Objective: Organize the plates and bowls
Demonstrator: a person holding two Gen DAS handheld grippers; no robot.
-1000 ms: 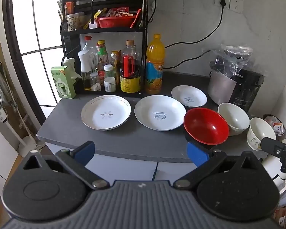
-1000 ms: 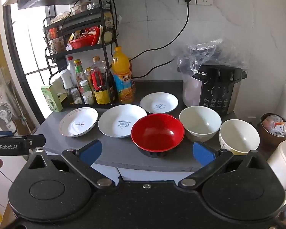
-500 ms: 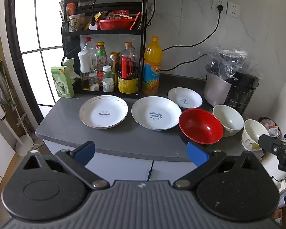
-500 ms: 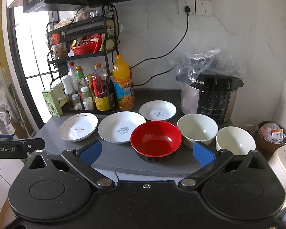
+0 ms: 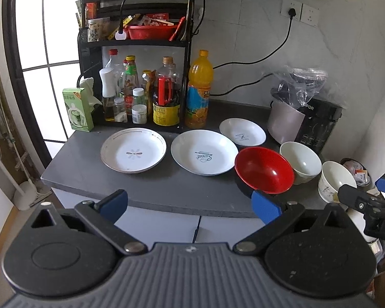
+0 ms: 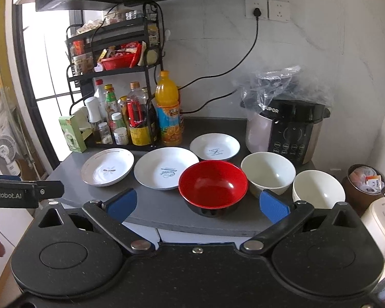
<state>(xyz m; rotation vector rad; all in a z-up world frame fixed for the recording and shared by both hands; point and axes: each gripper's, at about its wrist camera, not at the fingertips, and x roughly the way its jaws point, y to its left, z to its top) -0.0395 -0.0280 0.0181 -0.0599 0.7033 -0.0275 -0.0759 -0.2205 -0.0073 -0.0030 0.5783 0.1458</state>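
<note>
Beside the orange juice bottle [image 6: 167, 110] sit three white plates [image 6: 166, 171] in a row. Past them are three bowls: one red bowl [image 6: 213, 183] and two white bowls [image 6: 268, 172].

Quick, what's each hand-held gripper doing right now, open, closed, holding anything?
Left hand-held gripper: open, holding nothing, short of the counter.
Right hand-held gripper: open, holding nothing, facing the red bowl.

Dark grey countertop [image 5: 166, 187], pale marble-look wall [image 6: 308, 59], bright barred window [image 5: 51, 51], black condiment rack [image 5: 134, 43]
</note>
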